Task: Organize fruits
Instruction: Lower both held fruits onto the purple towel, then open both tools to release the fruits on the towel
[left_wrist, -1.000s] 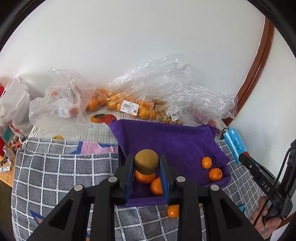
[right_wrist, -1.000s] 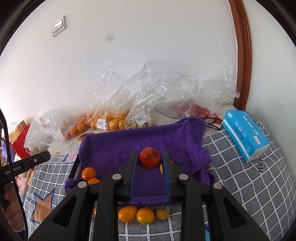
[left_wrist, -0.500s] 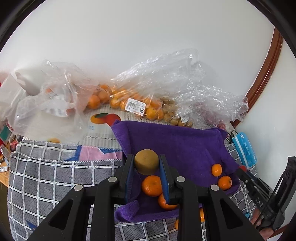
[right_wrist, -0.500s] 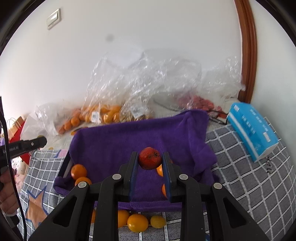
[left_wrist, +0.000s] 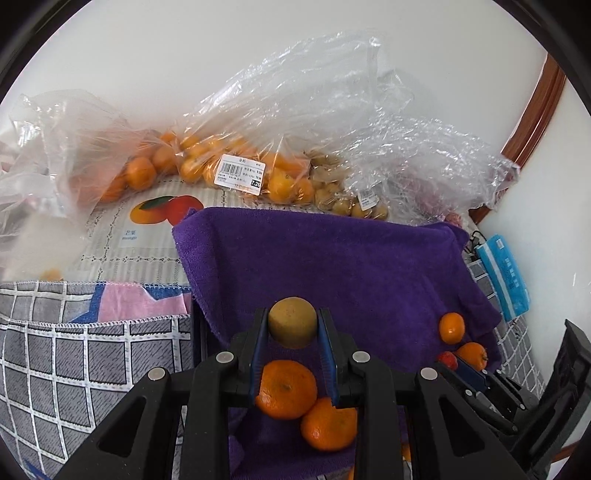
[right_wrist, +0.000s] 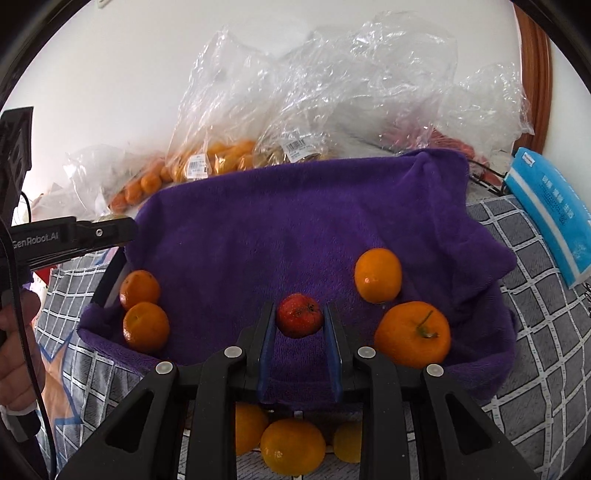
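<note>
- White wall behind; a grey checked cloth (right_wrist: 535, 332) covers the surface.
- Purple towel (right_wrist: 295, 229) lies over what may be a tray, hard to tell.
- Clear bags of fruit (left_wrist: 236, 162) sit behind the towel.
- Blue tissue pack (right_wrist: 550, 206) lies right of the towel.
- Left gripper (left_wrist: 292, 325) is clamped on a yellow-brown fruit (left_wrist: 291, 321) above the towel's near-left oranges (left_wrist: 286, 387).
- Right gripper (right_wrist: 300, 321) is clamped on a small red fruit (right_wrist: 299, 319) over the towel's near middle.
</note>
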